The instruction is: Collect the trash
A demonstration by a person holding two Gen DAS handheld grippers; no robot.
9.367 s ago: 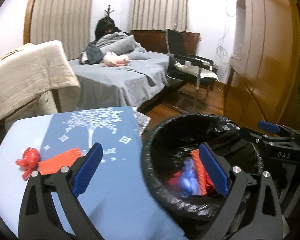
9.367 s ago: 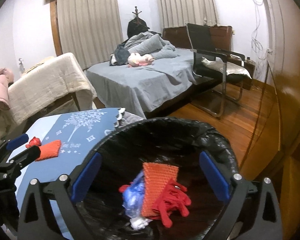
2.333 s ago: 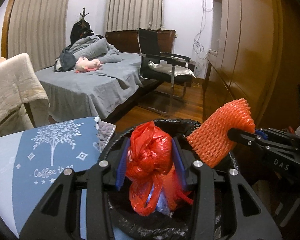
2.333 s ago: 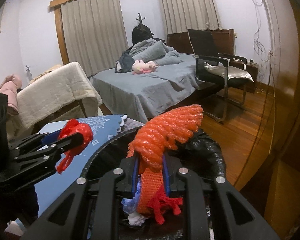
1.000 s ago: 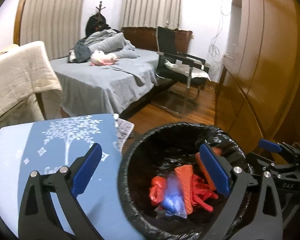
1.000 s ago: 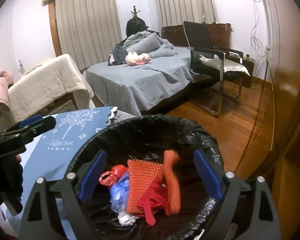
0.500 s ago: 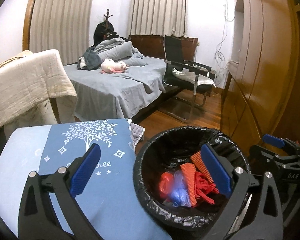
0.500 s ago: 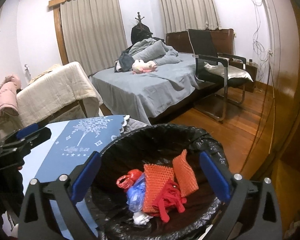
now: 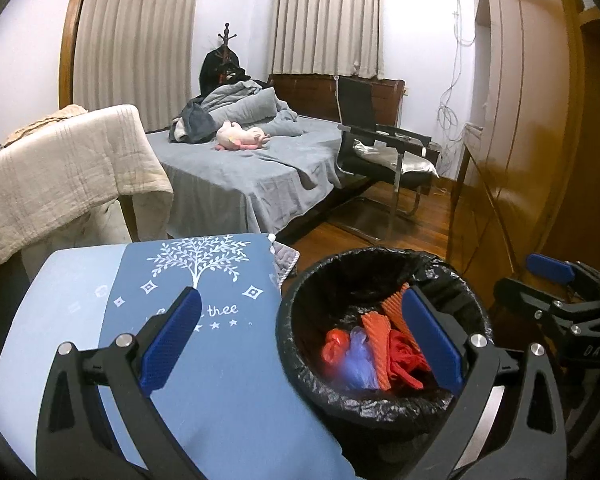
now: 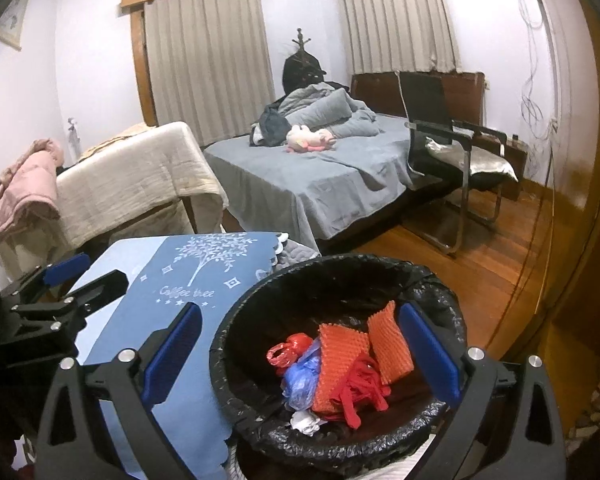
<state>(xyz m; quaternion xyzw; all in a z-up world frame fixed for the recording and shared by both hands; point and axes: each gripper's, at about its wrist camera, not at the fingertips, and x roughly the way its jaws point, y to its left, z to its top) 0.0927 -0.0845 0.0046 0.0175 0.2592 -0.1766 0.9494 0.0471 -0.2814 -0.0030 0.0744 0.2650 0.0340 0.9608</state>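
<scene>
A round bin with a black liner stands beside the table with the blue cloth. Inside lie a red plastic bag, a blue bag, two orange foam nets and red strips. My left gripper is open and empty, above the table edge and the bin. My right gripper is open and empty, above the bin. The right gripper also shows in the left wrist view, and the left gripper in the right wrist view.
A bed with a grey cover, a black chair and a chair draped with a beige blanket stand behind the table. A wooden wardrobe runs along the right. Wooden floor lies beyond the bin.
Both grippers let go of the red bag and the orange net, which now lie in the bin. Both have since pulled back and up a little; more of the table shows.
</scene>
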